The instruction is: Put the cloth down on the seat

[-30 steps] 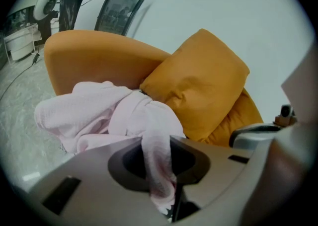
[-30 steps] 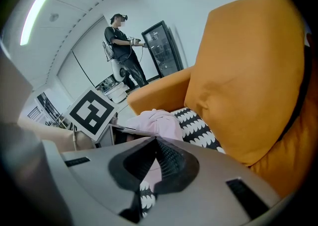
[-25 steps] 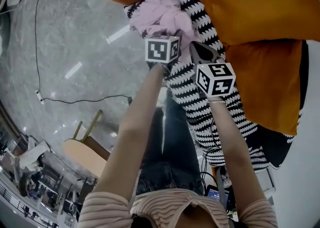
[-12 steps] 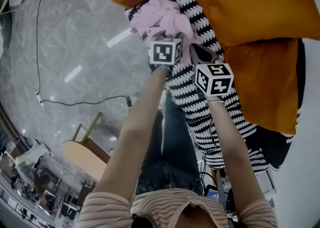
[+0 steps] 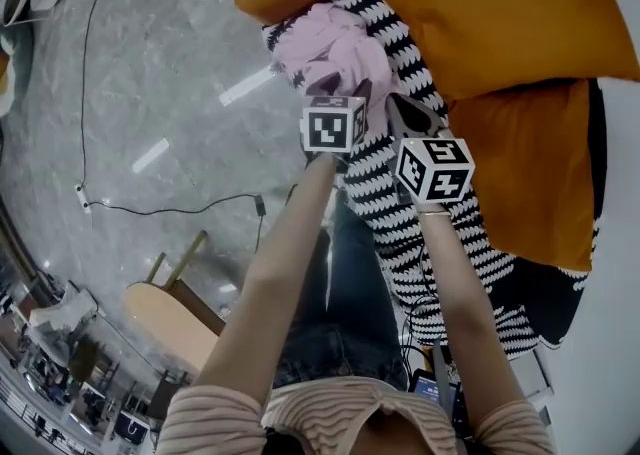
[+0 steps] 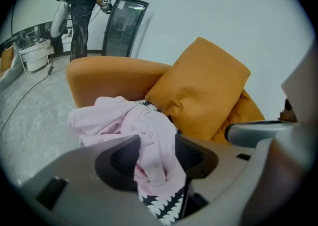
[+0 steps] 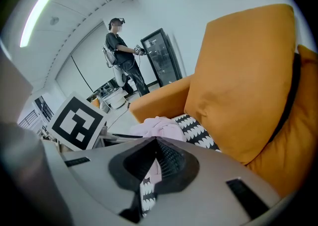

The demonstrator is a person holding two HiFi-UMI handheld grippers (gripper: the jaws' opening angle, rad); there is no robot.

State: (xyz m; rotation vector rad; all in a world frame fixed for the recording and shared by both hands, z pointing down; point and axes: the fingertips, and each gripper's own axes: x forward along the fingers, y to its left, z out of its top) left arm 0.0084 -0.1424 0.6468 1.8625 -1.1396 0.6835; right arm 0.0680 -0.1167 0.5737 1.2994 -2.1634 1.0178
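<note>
The pink cloth (image 5: 330,48) is a soft, matt fabric, crumpled into loose folds. Beneath it, the seat cover (image 5: 420,213) looks like a coarse knit in black-and-white zigzag. The orange cushion (image 5: 500,13), at one o'clock in the head view, is a smooth, matt textile with faint creases. The floor (image 5: 150,73), at ten o'clock, is polished grey stone, glossy, with streaks of reflected light. The right gripper (image 7: 153,141) has a matt grey plastic shell; its pads (image 7: 171,159) are black and finely ribbed. At seven o'clock, a chair seat (image 5: 165,313) looks like pale, smooth wood.
</note>
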